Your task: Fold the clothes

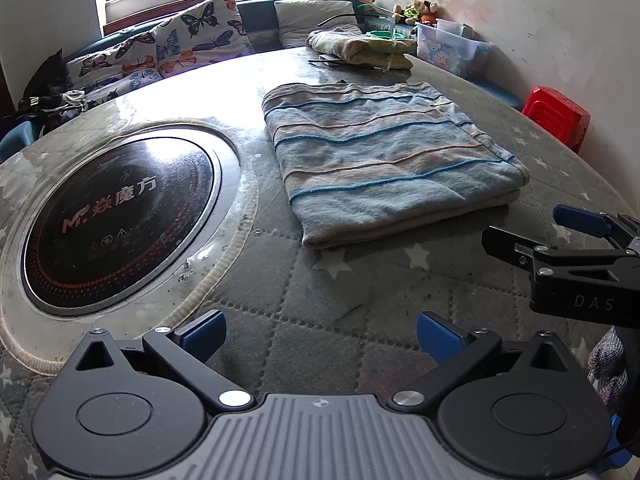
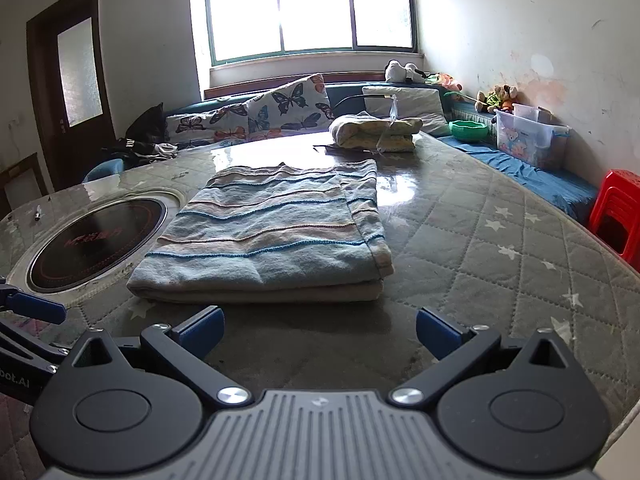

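Note:
A blue and beige striped garment (image 1: 384, 160) lies folded into a flat rectangle on the quilted star-pattern table cover (image 1: 320, 300); it also shows in the right wrist view (image 2: 272, 236). My left gripper (image 1: 320, 336) is open and empty, hovering above the cover short of the garment's near edge. My right gripper (image 2: 320, 332) is open and empty, just in front of the garment's near fold. The right gripper also shows at the right edge of the left wrist view (image 1: 568, 240).
A round black induction hob (image 1: 116, 216) is set into the table at left. A second folded yellowish cloth (image 2: 376, 130) lies at the table's far side. A bench with butterfly cushions (image 2: 280, 112), a plastic toy box (image 2: 528, 140) and a red stool (image 2: 616, 212) surround the table.

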